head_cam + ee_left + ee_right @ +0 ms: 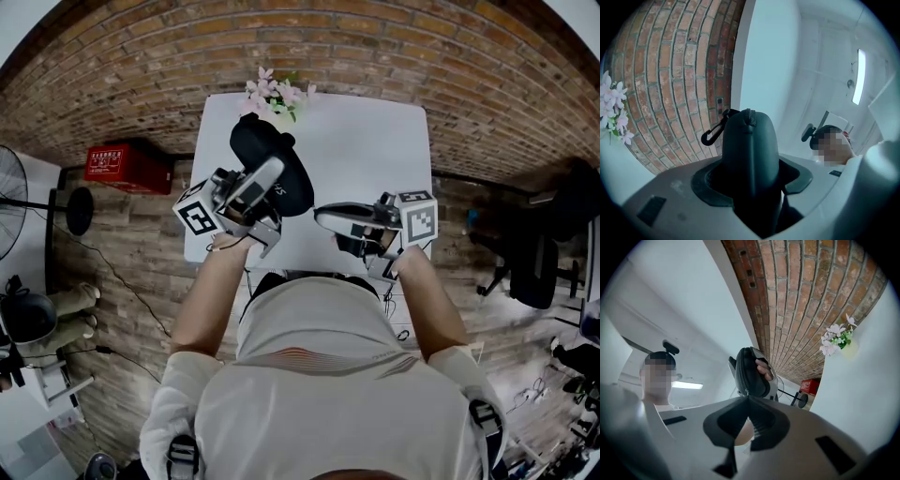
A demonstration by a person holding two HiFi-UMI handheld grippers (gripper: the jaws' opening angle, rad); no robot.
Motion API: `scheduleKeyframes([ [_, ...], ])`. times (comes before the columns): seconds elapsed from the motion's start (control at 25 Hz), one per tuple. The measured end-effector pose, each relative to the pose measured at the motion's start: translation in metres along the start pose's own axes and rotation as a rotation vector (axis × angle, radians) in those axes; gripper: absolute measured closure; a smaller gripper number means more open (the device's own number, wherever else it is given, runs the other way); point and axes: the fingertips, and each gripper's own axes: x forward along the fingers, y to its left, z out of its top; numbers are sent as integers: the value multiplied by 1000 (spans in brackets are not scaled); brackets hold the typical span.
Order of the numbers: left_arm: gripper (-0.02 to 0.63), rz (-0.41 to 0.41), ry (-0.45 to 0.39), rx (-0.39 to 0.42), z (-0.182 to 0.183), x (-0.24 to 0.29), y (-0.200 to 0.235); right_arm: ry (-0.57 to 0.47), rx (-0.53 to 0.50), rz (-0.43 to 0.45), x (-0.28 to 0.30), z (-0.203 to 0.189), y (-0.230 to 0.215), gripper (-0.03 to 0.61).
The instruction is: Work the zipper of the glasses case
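One case: The black glasses case (258,141) was up in the air over the white table (375,150). It was not lying on the table.
Its zipper: The zipper (749,116) ran along the thin edge of the case. It looked closed at the top end, the part that showed.
Its clip: A small black clip (711,134) hung off the top end of the case, to one side.
Left gripper: The left gripper (264,184) pinched the case between its two jaws. The jaws stood wide, one on each flat side. The case stuck out past them and pointed up.
Right gripper: The right gripper (747,398) had its jaws pressed together. The tips sat right at the lower edge of the case. It could not be told if the little zipper tab was caught between them.
Hands: The person held one gripper in each hand. Some fingers (763,369) showed beside the case, wrapped on the left gripper.
Flowers: Pink and white flowers (275,92) stood at the far edge of the table, behind the case.
Wall: A brick wall (670,70) was behind the table.
Floor: A red box (127,167) sat on the floor to the left of the table. A black chair (553,244) stood well off to the right.
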Motion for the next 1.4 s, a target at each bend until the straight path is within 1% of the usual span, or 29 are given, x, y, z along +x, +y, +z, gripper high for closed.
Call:
scheduleKeyframes([
  [0.12, 357, 14, -75, -55, 8, 4, 1, -23, 8, 14, 2, 2, 0, 528],
  [0.24, 357, 59, -142, -85, 15, 5, 9, -47, 16, 28, 4, 6, -1, 528],
  [0.36, 357, 100, -190, -114, 18, 2, 16, -58, 25, 34, 5, 7, -1, 528],
  [0.48, 357, 116, -234, -149, 20, -1, 21, -49, 36, 40, 9, 3, -2, 528],
  [0.8, 357, 138, -274, -185, 15, -4, 28, -47, 63, 41, 12, -5, -8, 526],
  [0.92, 357, 144, -278, -183, 14, -9, 30, -54, 12, 5, 11, -6, -13, 523],
  [1.08, 357, 186, -214, -90, 13, -14, 27, -83, -106, -124, -2, -2, -28, 508],
  [1.16, 357, 227, -165, -15, 14, -16, 26, -116, -173, -203, -14, 9, -33, 508],
  [1.24, 356, 308, -88, 110, 15, -21, 29, -152, -271, -310, -28, 25, -38, 509],
  [1.28, 357, 359, -39, 188, 15, -23, 31, -171, -331, -375, -35, 34, -39, 524],
  [1.4, 356, 502, 110, 432, 14, -30, 34, -240, -521, -550, -58, 64, -35, 531],
])
